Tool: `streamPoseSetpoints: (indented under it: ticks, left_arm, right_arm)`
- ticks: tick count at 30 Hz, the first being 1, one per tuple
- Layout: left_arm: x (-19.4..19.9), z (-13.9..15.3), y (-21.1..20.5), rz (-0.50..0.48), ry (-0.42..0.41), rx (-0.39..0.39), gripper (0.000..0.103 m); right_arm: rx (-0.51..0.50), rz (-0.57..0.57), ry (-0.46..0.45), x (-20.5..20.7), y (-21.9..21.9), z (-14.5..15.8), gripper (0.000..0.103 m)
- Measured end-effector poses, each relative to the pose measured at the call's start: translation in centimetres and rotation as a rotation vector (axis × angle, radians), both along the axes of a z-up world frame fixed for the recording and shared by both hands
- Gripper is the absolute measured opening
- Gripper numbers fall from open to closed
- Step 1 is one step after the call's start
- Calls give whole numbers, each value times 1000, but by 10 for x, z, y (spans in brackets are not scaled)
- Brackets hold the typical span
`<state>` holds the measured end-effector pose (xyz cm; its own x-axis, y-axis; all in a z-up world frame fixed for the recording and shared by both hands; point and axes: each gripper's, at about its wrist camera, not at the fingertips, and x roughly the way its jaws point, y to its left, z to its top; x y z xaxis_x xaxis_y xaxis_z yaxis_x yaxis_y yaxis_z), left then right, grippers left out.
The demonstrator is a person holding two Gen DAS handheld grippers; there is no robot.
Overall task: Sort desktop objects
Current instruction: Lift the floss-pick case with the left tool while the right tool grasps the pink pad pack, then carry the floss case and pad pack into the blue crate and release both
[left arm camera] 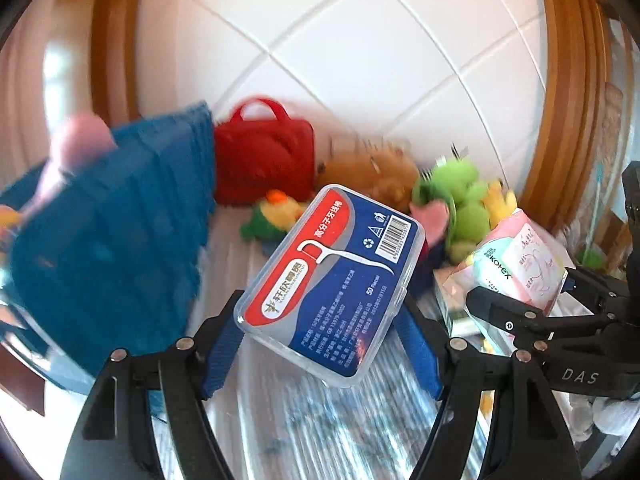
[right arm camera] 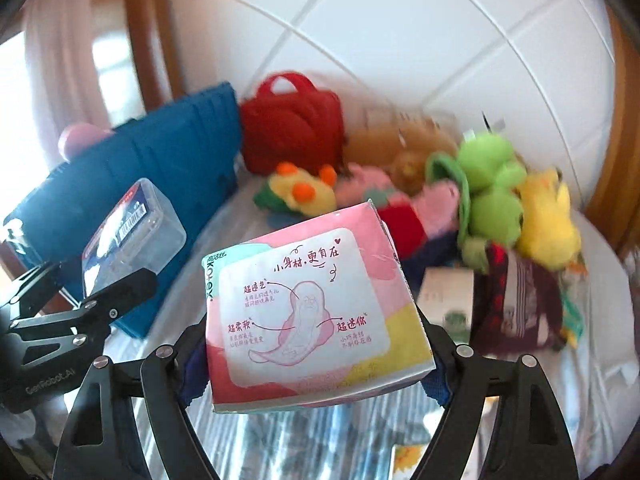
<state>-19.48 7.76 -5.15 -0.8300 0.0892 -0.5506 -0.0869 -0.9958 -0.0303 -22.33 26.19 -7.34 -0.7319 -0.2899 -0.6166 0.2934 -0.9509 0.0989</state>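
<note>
My left gripper [left arm camera: 320, 344] is shut on a clear floss-pick box [left arm camera: 332, 284] with a red and blue label, held tilted above the table. That box [right arm camera: 132, 236] also shows at the left of the right wrist view. My right gripper [right arm camera: 316, 356] is shut on a pink sanitary-pad pack [right arm camera: 308, 304], which fills the middle of its view. The same pack [left arm camera: 524, 268] appears at the right of the left wrist view, with the right gripper's black fingers [left arm camera: 504, 316] under it.
A blue woven basket [left arm camera: 112, 240] stands at the left with a pink item in it. Behind are a red pouch [left arm camera: 264, 160], a brown plush [left arm camera: 372, 172], a green frog plush [right arm camera: 488, 184], a yellow plush [right arm camera: 548, 220] and a dark red packet [right arm camera: 516, 304]. A white tiled wall [left arm camera: 360, 40] lies behind.
</note>
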Motion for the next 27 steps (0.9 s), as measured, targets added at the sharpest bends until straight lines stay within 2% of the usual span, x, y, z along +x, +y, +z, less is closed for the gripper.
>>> streamPoseSetpoints:
  ticks: [4,9,15,20,27]
  left_arm:
    - [13,32,-12,58,68,-18,73]
    - [25,58,-36,129,122,-42,73]
    - [34,90,-102,219,206,-42,73]
    - [28,106,-182,287,214,-81,73]
    - [12,93,-265,310,152,-88,73]
  right_arm:
    - [-23,58,69,1,-11,31,83]
    - [-37,147,138,5,-42,61,83]
    - [-75,228,206,9,-95,94,83]
    - [-113,291,256,7,-170,119,83]
    - [-141,334,237,-4,-297,122,83]
